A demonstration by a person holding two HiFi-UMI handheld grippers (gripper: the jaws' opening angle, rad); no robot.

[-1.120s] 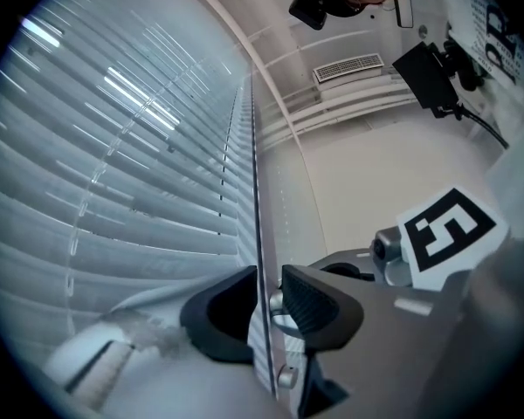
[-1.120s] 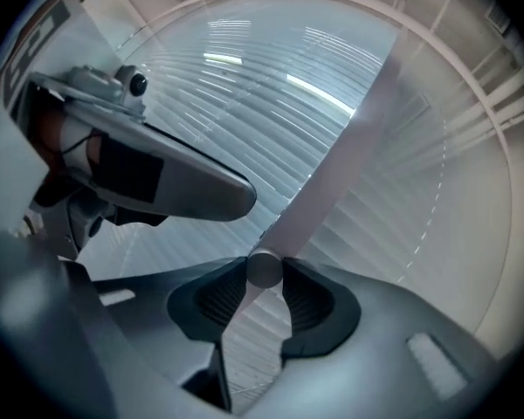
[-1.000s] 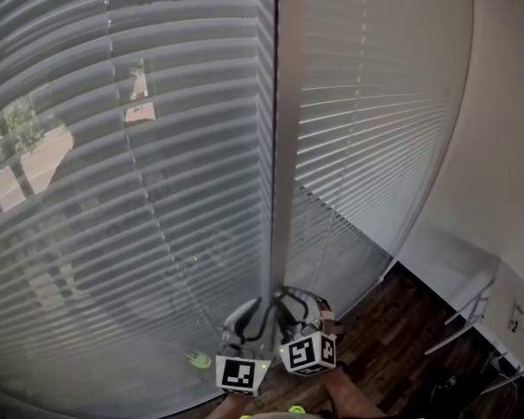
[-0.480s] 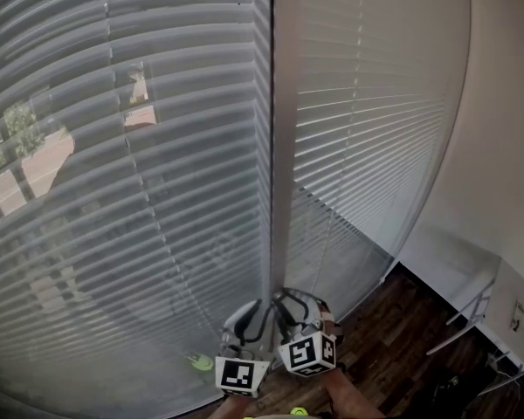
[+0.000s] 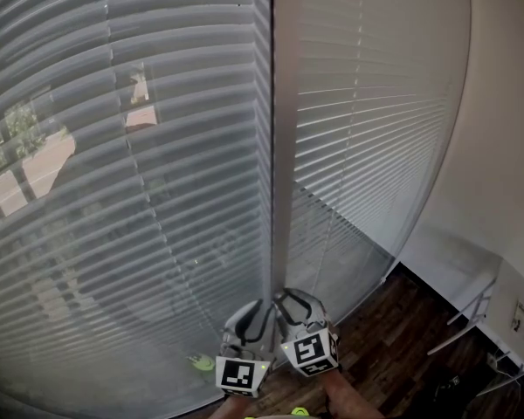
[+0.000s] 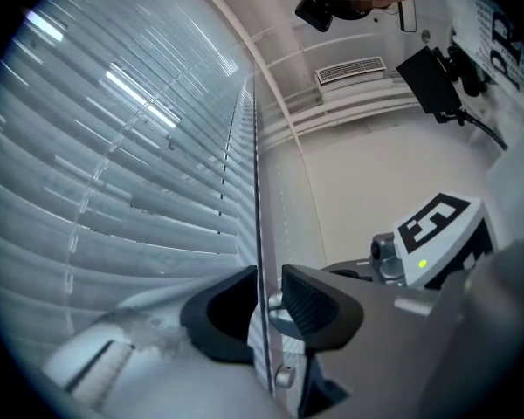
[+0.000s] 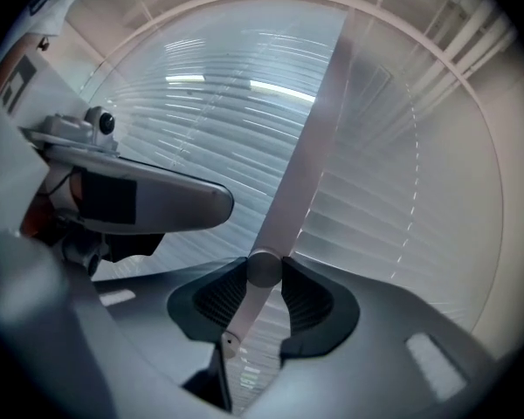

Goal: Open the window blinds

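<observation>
Close against the window, a person's two grippers meet at the foot of the white mullion [image 5: 284,147] that divides two panes. Both panes are covered by the lowered window blinds [image 5: 157,147], whose tilted slats let a faint outdoor scene show through at left. The left gripper [image 6: 269,279] has its dark fingers [image 6: 218,317] drawn close on either side of a thin clear wand [image 6: 257,190] hanging beside the blind's edge. The wand lies against one finger, though a firm pinch cannot be confirmed. The right gripper [image 7: 264,273] has its fingers clamped on a pale rod [image 7: 275,225] at a rounded knob. A dark wood floor [image 5: 393,339] lies below, at right.
</observation>
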